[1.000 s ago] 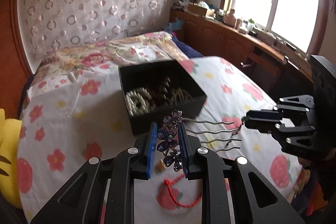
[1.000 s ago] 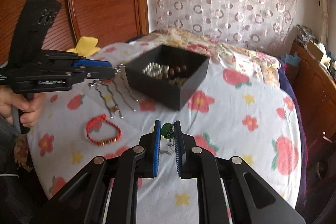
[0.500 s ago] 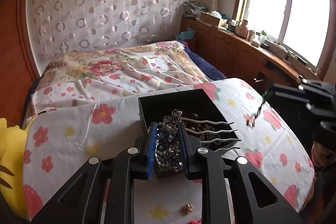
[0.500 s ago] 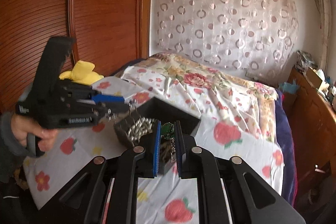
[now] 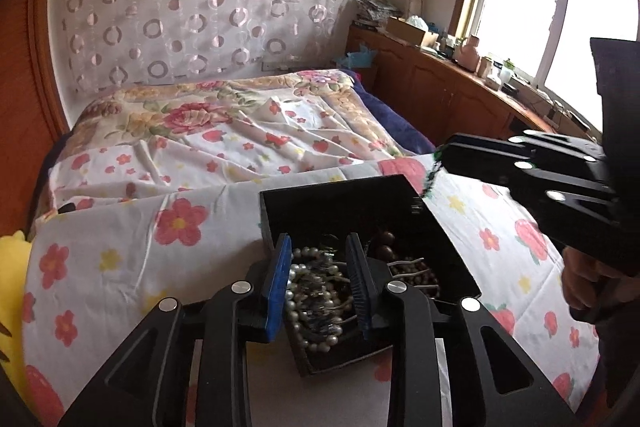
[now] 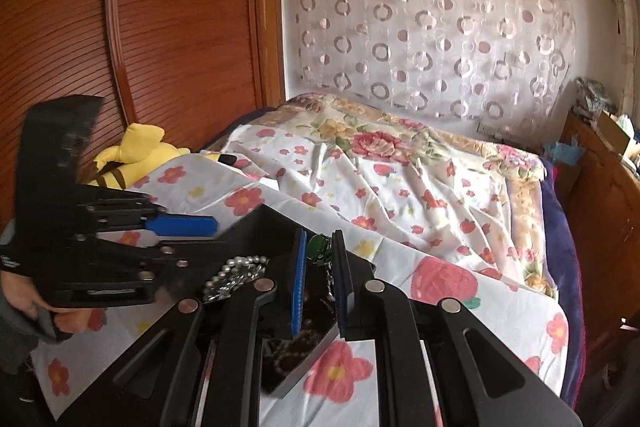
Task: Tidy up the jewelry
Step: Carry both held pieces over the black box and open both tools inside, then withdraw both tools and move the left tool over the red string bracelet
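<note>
Two tools over black jewelry box (image 5: 436,227): left tool (image 5: 320,283) opening, empty, above pearl strands (image 5: 308,303); right tool (image 6: 320,259) clamped on green pendant (image 6: 318,247). Yellow plush (image 6: 136,155) beside floral bed (image 6: 400,179).

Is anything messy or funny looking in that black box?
A bit. In the black box the pearl strands and brown beads lie heaped in a tangle, not laid out neatly. A green piece dangles from the right gripper over the box.

Floral bed (image 5: 224,131), bright window (image 5: 560,7), circle-patterned curtain (image 6: 432,27), possibly wooden wardrobe (image 6: 120,27)
</note>
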The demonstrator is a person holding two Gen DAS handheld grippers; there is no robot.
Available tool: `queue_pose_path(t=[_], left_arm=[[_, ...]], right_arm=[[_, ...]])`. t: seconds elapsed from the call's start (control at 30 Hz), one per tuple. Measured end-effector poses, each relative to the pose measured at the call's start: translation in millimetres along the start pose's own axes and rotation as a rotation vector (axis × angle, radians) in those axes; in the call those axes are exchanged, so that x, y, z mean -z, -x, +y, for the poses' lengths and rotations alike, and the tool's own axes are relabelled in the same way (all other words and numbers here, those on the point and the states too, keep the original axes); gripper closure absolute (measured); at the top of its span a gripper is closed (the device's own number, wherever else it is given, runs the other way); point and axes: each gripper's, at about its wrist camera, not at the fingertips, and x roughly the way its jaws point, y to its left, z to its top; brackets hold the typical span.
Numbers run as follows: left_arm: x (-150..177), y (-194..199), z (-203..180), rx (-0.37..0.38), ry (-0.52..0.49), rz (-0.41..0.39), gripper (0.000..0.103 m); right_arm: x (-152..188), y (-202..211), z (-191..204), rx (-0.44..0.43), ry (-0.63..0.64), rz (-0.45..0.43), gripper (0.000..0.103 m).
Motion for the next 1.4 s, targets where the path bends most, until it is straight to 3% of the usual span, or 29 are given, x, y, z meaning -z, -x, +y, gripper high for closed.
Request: queue_pose_path(t=[0.4,0.6,0.83,1.0,1.1,1.4], left_arm=[[11.5,23.1,7.9,-0.024,0.011,-0.026,0.058],[17.8,31.8,4.8,-0.03,0.006,-0.033,0.049],[29.2,38.4,0.2,-0.029,0.003,-0.019,0.045],[53.1,49.2,-1.8,-0.022,0.001,-0.001,0.043],[68.4,54.3,-3.2,-0.01,0.006,0.021,0.043],[113.6,67.5,-22.6,0.01,-0.018,0.076,0.043]], right_arm=[[4.7,-29.1,-1.8,0.011,-0.025,0.039,0.086],[7.0,-16.8,0.9,0.028,-0.023,0.031,0.08],[23.6,9.9,9.3,0.023,-0.047,0.024,0.08],[40.7,28.2,17.9,0.022,-0.07,0.036,0.08],[52.0,41.0,26.2,0.017,-0.076,0.036,0.07],[89.0,58.3,51.3,0.015,-0.085,0.067,0.07]])
